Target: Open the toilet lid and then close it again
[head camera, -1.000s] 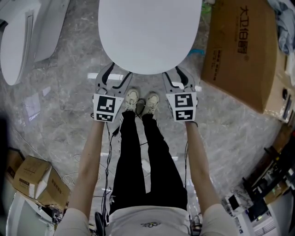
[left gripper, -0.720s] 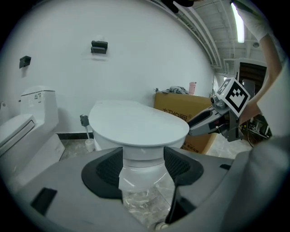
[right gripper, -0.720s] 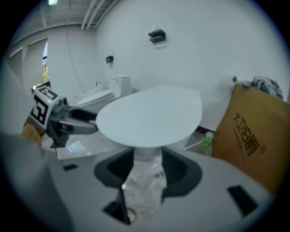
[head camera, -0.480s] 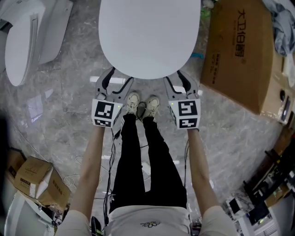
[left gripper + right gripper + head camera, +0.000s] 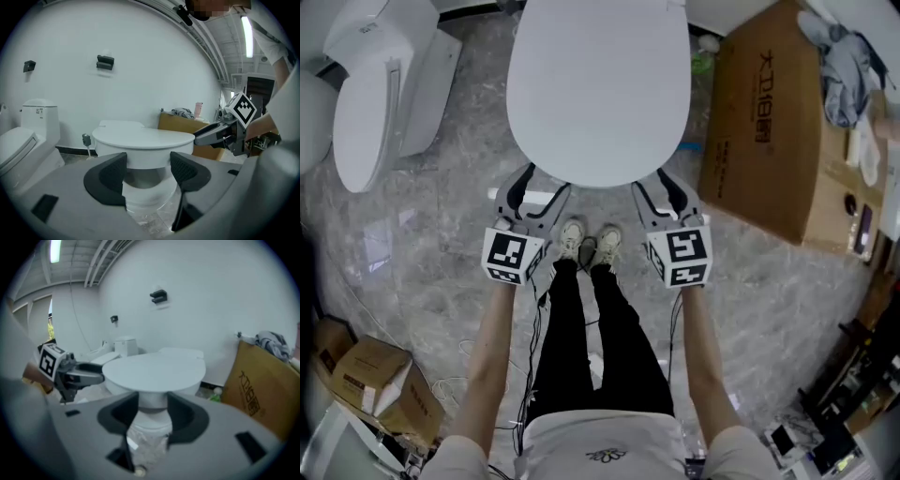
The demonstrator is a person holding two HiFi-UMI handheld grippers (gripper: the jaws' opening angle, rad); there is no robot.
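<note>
So I hold the left gripper (image 5: 542, 185) and right gripper (image 5: 657, 186), jaws spread and empty, at the near edge of the closed toilet lid (image 5: 598, 89), presumably to lift it evenly.

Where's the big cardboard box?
Head view, upper right: the box sits just right of the toilet, beyond the right gripper.

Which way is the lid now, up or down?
Down. The lid lies flat and level over the bowl in every view, with no gap showing beneath it.
</note>
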